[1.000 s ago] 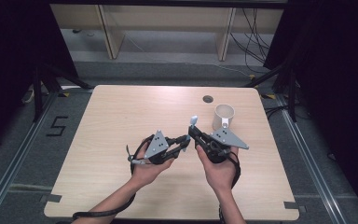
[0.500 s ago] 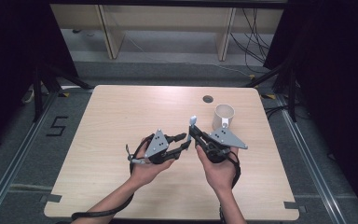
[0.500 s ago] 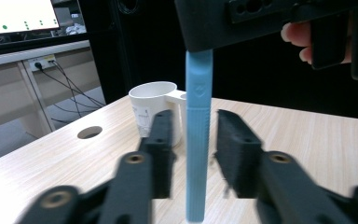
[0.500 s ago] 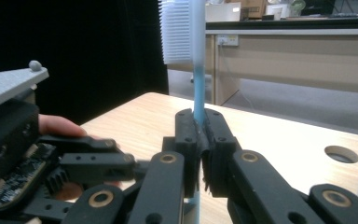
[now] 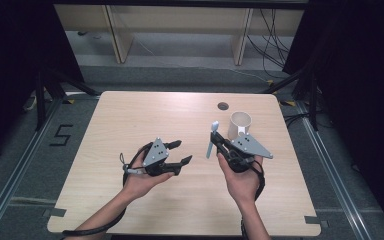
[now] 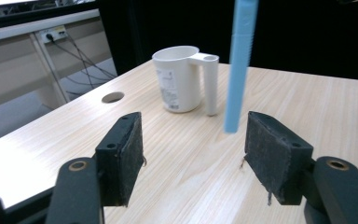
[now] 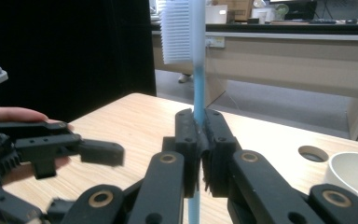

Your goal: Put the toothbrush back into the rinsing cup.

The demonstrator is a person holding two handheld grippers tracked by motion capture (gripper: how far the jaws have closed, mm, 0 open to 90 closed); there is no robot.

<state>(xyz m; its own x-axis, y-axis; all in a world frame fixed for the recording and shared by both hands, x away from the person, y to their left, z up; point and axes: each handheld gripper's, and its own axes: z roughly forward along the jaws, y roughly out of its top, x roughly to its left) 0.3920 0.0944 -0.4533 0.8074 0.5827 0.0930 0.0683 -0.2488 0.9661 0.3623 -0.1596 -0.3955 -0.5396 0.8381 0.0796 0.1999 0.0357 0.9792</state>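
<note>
We hold a toothbrush (image 5: pixel 211 140) upright above the tabletop (image 5: pixel 130 120).
Our right gripper (image 5: pixel 218 141) clamps its handle; our left gripper (image 5: pixel 180 152), jaws just opened and empty, sits beside it. A white mug (image 5: pixel 239 124) stands near the far right corner.

You are working over a pale wood-grain surface (image 5: pixel 145 115) with a dark round hole (image 5: pixel 223 106) near its 12 o'clock edge. Your right tool (image 5: pixel 214 141) is black with a grey plate and carries a light blue toothbrush (image 7: pixel 196 70) with white bristles, while your left tool (image 5: pixel 180 152) is black with dark pads (image 6: pixel 121 156). At 1 o'clock stands a white cup (image 5: pixel 240 125) bearing a faint grey printed label.
</note>
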